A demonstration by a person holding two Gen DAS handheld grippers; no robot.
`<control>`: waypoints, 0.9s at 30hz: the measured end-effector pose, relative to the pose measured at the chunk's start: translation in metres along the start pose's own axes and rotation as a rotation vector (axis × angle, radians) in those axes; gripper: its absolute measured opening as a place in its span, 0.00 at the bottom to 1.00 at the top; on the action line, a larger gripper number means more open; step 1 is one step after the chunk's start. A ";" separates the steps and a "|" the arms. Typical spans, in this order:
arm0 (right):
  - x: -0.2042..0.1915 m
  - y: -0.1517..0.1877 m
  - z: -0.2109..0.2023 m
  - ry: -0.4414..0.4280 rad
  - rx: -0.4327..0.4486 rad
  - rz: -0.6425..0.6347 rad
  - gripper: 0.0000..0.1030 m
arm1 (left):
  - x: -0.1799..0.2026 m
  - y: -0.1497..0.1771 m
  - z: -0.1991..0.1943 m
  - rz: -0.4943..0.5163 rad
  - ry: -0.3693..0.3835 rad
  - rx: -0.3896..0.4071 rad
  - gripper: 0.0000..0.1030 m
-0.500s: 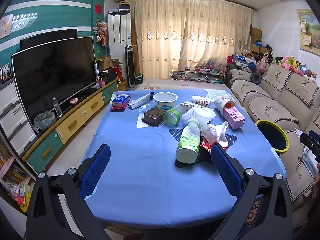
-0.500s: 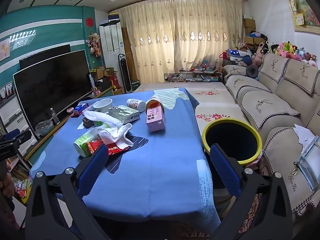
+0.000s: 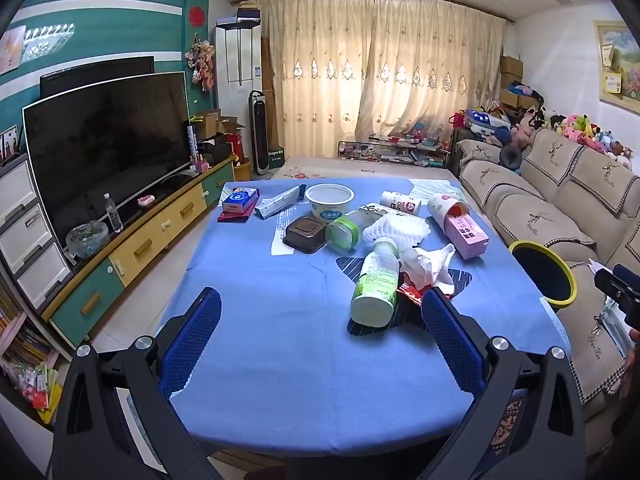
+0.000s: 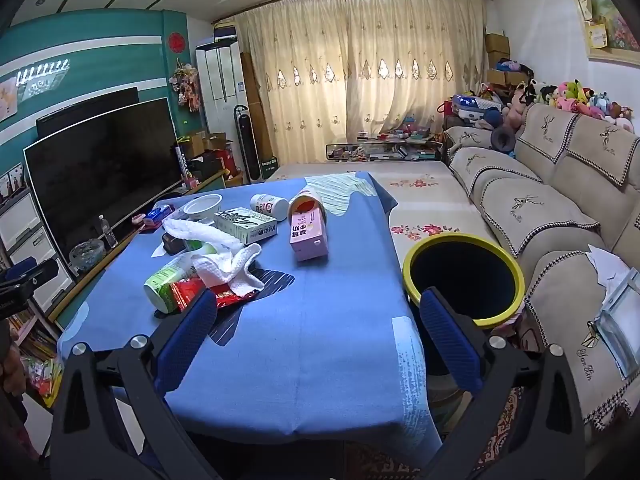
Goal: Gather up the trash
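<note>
Trash lies on a blue-clothed table point(image 3: 280, 320): a green-and-white bottle point(image 3: 376, 284) on its side, crumpled white tissue point(image 3: 428, 264), a red wrapper point(image 4: 188, 292), a pink carton point(image 3: 466, 232), a white foam net point(image 3: 396, 228), a white bowl point(image 3: 329, 198). A yellow-rimmed black bin point(image 4: 464, 276) stands to the table's right, by the sofa. My left gripper point(image 3: 320, 332) is open and empty over the near table edge. My right gripper point(image 4: 320, 332) is open and empty over the table's near right corner, the bin beyond its right finger.
A TV point(image 3: 104, 148) on a low cabinet runs along the left. A beige sofa point(image 4: 560, 200) with plush toys lines the right. A green box point(image 4: 248, 224), a white jar point(image 4: 268, 204) and a dark container point(image 3: 306, 234) also lie on the table.
Both views have shifted very slightly; the objects on the table have not moved and both grippers stay open.
</note>
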State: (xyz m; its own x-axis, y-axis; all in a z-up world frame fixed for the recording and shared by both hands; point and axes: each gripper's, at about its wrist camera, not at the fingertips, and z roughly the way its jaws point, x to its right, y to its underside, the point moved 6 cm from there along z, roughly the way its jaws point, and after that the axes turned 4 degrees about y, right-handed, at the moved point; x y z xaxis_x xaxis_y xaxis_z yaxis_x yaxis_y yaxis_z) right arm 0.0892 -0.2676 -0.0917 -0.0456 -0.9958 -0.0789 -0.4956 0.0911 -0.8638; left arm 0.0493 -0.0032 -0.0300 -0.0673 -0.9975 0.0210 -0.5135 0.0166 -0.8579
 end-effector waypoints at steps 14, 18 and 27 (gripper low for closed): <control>-0.003 0.003 0.006 0.000 -0.012 0.000 0.94 | 0.004 0.007 -0.004 0.004 0.009 -0.011 0.96; -0.004 0.003 0.006 -0.001 -0.014 0.000 0.94 | 0.007 0.009 -0.006 0.004 0.013 -0.011 0.96; -0.005 0.005 0.008 -0.004 -0.020 0.003 0.94 | 0.004 -0.001 0.003 0.003 0.029 -0.015 0.96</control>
State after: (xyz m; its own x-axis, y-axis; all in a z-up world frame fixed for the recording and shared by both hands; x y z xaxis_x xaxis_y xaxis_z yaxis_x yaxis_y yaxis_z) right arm 0.0941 -0.2621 -0.0996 -0.0441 -0.9955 -0.0835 -0.5126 0.0943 -0.8534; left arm 0.0524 -0.0070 -0.0303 -0.0931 -0.9951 0.0335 -0.5258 0.0205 -0.8504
